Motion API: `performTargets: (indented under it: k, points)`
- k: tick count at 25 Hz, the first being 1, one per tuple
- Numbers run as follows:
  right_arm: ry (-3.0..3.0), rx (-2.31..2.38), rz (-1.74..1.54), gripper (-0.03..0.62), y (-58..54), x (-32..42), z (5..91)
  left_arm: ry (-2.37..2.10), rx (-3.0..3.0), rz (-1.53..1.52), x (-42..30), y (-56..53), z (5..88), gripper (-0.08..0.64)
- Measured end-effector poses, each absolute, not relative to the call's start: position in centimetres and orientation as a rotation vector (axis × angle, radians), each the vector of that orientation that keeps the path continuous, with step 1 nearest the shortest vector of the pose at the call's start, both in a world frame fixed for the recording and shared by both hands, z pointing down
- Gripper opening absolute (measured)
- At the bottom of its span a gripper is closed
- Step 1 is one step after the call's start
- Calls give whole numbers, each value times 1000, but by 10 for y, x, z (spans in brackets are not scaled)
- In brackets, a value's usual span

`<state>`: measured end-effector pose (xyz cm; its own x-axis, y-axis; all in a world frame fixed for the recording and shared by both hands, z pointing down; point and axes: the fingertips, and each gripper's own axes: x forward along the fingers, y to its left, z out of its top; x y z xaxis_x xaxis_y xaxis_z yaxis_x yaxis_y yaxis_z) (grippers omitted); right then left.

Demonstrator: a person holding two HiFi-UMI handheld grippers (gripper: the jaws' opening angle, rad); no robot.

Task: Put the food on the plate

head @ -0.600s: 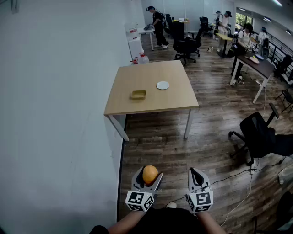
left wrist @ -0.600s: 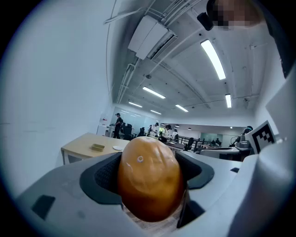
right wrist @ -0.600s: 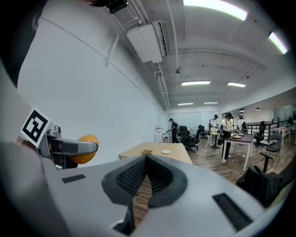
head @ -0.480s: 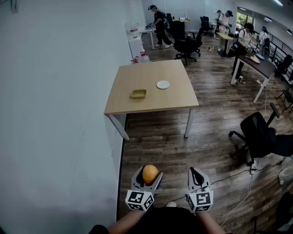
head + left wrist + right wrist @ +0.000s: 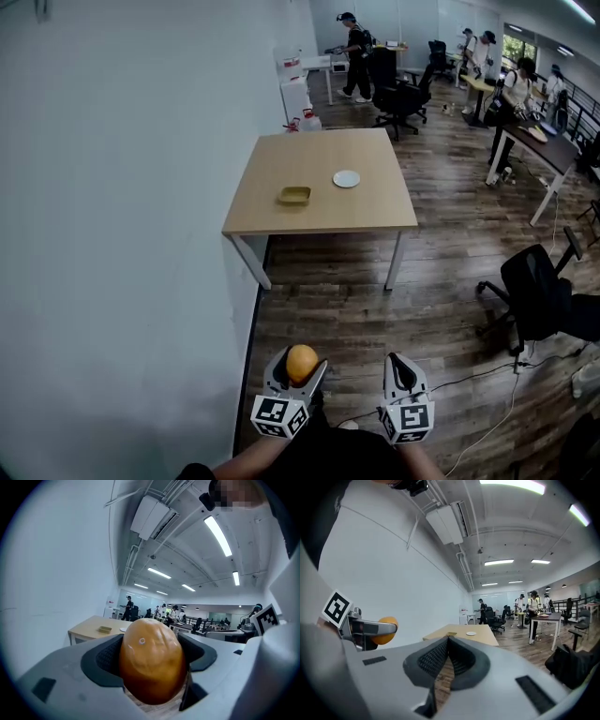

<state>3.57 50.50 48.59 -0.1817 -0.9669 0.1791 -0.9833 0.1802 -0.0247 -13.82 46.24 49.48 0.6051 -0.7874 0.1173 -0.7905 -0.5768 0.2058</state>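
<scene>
My left gripper [image 5: 298,366] is shut on an orange, rounded piece of food [image 5: 302,362], which fills the space between its pads in the left gripper view [image 5: 151,665]. My right gripper [image 5: 401,367] is beside it, shut with nothing in it; its pads meet in the right gripper view [image 5: 447,641]. Both are held low over the wooden floor, well short of the table [image 5: 281,211]. A small white plate [image 5: 346,178] lies on the table's far right part. A shallow yellow tray [image 5: 294,195] lies left of the plate.
A white wall runs along the left. A black office chair [image 5: 539,291] stands on the floor at right, with cables [image 5: 469,375] near it. Behind the table are more desks, chairs and several people.
The whole view has shifted: the table now sits slightly lower and further right in the head view. Both grippers keep their places and their grip.
</scene>
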Motion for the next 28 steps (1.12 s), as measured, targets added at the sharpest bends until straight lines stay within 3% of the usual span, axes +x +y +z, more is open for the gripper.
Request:
performTargets:
  k: [14,28]
  points:
    - [-2257,1896,245,60,430,49,504,-1234,2581,31,-113,383,522,330]
    - [-2188,1868,280,60,210,68,517,-1219,2527,2,-108,167,534,330]
